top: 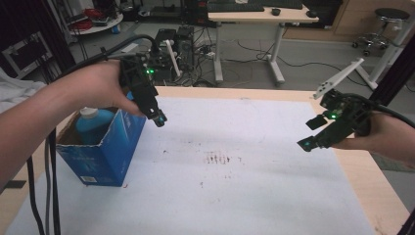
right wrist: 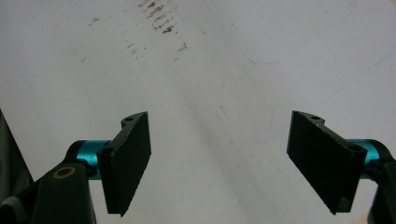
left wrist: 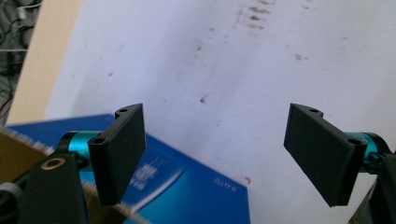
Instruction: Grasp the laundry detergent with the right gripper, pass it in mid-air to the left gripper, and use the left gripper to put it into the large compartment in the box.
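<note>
A blue cardboard box (top: 103,149) stands open-topped at the table's left, with a blue bottle with a white cap (top: 91,123) inside it. My left gripper (top: 158,118) hangs just above and to the right of the box's top edge, open, nothing between its jaws. In the left gripper view the box's blue side (left wrist: 187,191) lies below the wide-apart jaws of the left gripper (left wrist: 219,156). My right gripper (top: 307,143) hovers over the table's right side, open and empty. The right gripper (right wrist: 224,161) looks down on bare white sheet.
A white sheet (top: 230,191) with dark smudges (top: 218,158) covers the wooden table (top: 377,186). Black cables (top: 41,196) hang at the left front. Beyond the table are a desk (top: 262,17), floor cables and a stool (top: 386,22).
</note>
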